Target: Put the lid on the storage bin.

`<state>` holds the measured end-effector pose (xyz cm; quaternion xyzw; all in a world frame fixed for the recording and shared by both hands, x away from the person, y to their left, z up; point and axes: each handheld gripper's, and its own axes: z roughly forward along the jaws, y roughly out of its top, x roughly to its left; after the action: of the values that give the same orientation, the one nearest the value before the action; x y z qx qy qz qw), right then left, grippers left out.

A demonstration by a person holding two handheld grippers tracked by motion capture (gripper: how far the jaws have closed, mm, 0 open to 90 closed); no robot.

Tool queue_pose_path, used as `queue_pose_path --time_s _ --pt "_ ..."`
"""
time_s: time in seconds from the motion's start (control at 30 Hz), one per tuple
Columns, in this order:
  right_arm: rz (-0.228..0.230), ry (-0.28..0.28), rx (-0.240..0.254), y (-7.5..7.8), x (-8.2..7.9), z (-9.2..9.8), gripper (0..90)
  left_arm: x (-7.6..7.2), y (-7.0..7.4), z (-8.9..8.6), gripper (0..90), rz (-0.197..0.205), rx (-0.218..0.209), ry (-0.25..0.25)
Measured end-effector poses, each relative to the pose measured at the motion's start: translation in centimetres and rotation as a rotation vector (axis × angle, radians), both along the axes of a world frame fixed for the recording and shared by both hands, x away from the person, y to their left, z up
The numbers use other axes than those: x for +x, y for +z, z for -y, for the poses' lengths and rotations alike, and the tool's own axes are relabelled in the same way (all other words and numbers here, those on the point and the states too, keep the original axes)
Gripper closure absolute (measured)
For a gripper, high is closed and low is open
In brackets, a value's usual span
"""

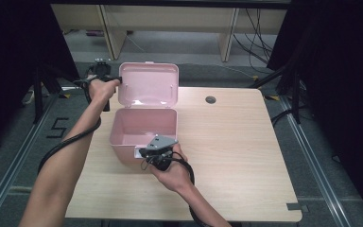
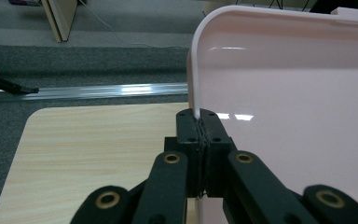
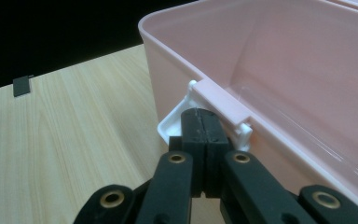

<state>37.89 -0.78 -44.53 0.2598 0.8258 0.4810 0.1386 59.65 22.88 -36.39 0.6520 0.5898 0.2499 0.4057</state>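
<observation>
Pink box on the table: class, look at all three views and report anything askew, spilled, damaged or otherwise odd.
Nothing stands out. The pink box sits square on the table, empty, its lid upright and open. The left gripper pinches the lid's edge; the right gripper is shut at the white latch. No spill or crack visible.

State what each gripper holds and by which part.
The left gripper pinches the side edge of the pink box's raised lid. The right gripper is shut at the white latch on the box's front wall; whether it clamps it is unclear.

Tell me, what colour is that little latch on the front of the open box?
White; the latch stands out against the pink box, best in the right gripper view.
</observation>
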Motion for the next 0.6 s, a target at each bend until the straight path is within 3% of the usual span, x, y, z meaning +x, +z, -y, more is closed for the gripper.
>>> queue_pose_path --time_s 0.6 --pt "-0.007 0.007 -0.011 0.12 0.05 0.05 90.0 -0.66 0.37 -0.06 88.2 0.035 -0.005 -0.007"
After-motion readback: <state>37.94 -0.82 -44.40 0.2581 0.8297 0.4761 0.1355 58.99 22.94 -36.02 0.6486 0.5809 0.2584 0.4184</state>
